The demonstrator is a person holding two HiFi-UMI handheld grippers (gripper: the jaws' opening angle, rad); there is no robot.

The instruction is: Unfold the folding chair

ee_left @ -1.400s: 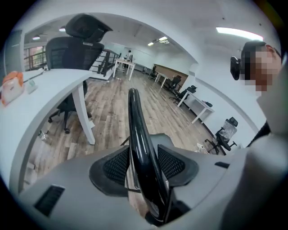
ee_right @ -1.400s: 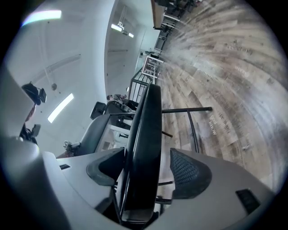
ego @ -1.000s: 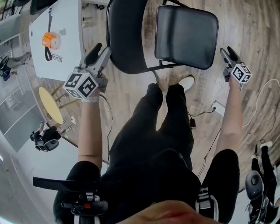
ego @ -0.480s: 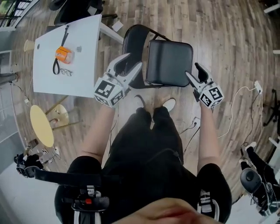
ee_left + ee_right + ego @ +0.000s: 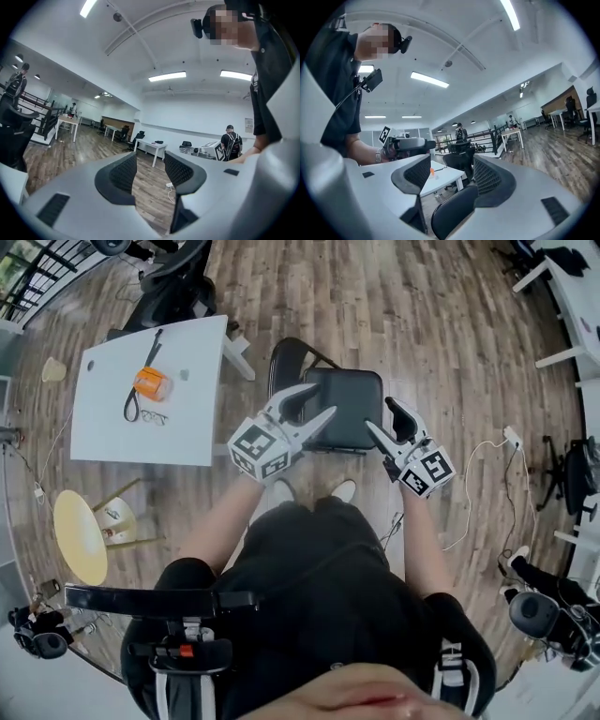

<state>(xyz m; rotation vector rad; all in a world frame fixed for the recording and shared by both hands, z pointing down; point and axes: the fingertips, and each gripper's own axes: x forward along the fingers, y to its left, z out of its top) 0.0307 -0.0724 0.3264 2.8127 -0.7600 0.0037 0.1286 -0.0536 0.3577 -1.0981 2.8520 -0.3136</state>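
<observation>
On the white table (image 5: 187, 399) at the far left of the head view lie an orange object with a black strap (image 5: 150, 383) and a pair of glasses (image 5: 153, 416). Any print on them is too small to read. Below the table stands a round yellow stool (image 5: 80, 535).

The only markings that can be made out are the square black-and-white patterns on each gripper's marker cube (image 5: 261, 451); they carry no letters.

The left gripper (image 5: 323, 399) hangs over the left edge of the folding chair (image 5: 342, 409) in the head view. In its own view its jaws stand moderately apart around bare wooden floor (image 5: 150, 187) and hold nothing.

The folding chair stands on the wooden floor just ahead of the person's white shoes (image 5: 344, 489). Its black padded seat lies flat and its dark backrest rises at the far left side.

The right gripper (image 5: 380, 415) hangs over the seat's right edge, near the left one. Its jaws are likewise parted and clamp nothing. In its own view a curved black chair part (image 5: 454, 211) shows low in the gap, and whether it touches the pads cannot be told. Beyond, the white table and the left gripper (image 5: 410, 143) are visible.
</observation>
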